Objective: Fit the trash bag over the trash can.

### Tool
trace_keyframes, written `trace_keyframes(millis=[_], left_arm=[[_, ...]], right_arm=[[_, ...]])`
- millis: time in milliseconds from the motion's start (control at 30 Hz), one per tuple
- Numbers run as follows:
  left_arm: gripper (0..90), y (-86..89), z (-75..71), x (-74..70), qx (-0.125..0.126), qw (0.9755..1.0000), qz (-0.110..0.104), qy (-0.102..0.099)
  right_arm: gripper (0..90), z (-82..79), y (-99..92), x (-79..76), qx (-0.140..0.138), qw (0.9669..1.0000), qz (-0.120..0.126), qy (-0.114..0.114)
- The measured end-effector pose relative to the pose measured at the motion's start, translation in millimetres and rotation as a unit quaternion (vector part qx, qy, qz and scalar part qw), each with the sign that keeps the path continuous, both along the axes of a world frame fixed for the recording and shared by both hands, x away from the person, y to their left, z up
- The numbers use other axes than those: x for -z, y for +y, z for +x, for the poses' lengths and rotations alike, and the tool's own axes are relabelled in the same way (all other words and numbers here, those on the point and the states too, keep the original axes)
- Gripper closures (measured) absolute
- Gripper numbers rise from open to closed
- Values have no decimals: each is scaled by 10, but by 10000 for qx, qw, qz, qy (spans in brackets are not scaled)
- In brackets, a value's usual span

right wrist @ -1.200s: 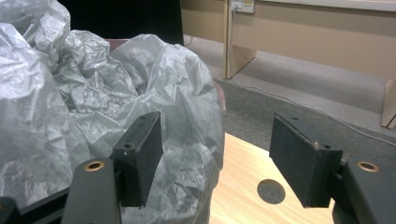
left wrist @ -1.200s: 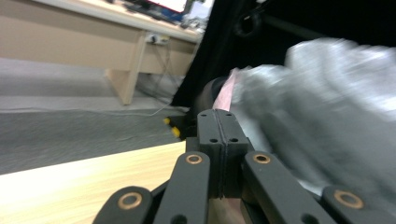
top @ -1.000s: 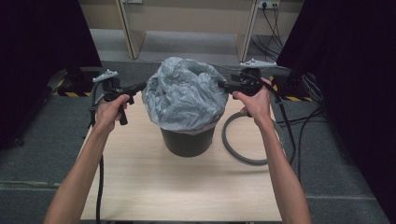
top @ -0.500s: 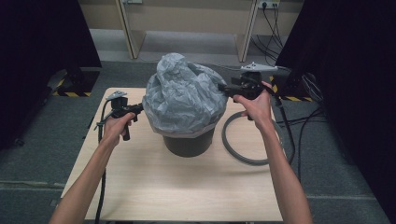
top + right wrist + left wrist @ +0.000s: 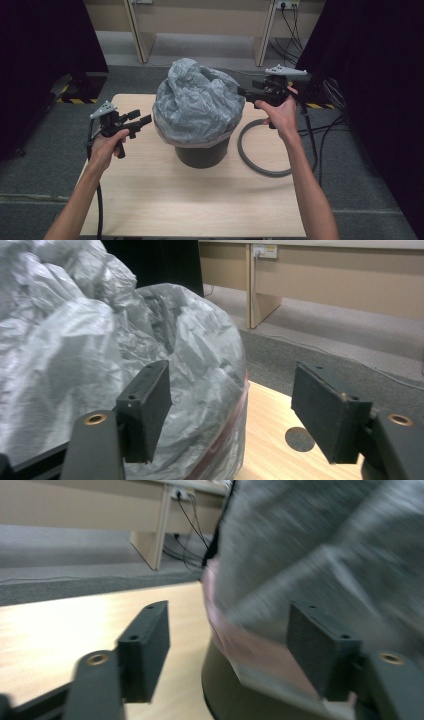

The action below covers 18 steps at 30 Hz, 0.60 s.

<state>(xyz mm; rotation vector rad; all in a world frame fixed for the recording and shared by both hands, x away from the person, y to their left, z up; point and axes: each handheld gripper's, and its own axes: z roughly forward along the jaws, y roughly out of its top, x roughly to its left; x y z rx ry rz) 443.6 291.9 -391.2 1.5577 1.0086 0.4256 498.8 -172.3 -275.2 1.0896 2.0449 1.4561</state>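
High view showed the grey bin liner [image 5: 197, 105] between both open-jawed grippers: left gripper [image 5: 142, 120], just opened, nearer the bin [image 5: 202, 154]; right gripper [image 5: 243, 92] at its bulge.

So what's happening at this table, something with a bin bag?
A person holds a gripper in each hand on either side of a dark bin lined with a puffed-up grey bag. The left gripper sits low beside the bag's edge; its jaws have just been opening and now grip nothing. The right gripper is up at the bag's right side, jaws apart and not pressing on it. A grey hoop lies on the wooden table.
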Motion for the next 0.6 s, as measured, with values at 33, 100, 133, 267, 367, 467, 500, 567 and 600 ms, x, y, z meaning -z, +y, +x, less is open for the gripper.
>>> trace_keyframes(millis=[33, 100, 133, 267, 367, 467, 500, 567, 600], left_arm=[[303, 5, -50, 15, 26, 9999, 115, 10], [238, 5, -158, 72, 3, 9993, 370, 62], [170, 7, -208, 114, -14, 9988, 485, 78], [177, 52, -392, 346, -3, 9961, 860, 183], [177, 82, -496, 539, -1, 9938, 1049, 354], [177, 109, -562, 713, 45, 9920, 1139, 544], [176, 117, -582, 760, 63, 9910, 1193, 597], [176, 134, -620, 849, 66, 9899, 1226, 707], [175, 139, -635, 894, 80, 9888, 1289, 752]], right_arm=[[315, -16, 6, -21, -14, 10000, -16, -16], [303, -41, 28, -64, -58, 10000, -28, -25], [299, -53, 44, -88, -69, 10000, -54, -46], [292, -108, 118, -176, -138, 9998, -106, -136], [289, -130, 181, -228, -190, 9996, -168, -158], [288, -129, 252, -260, -222, 9994, -217, -167], [288, -128, 277, -265, -240, 9993, -236, -156], [287, -135, 330, -273, -270, 9991, -283, -173], [287, -138, 357, -276, -300, 9990, -288, -181]])
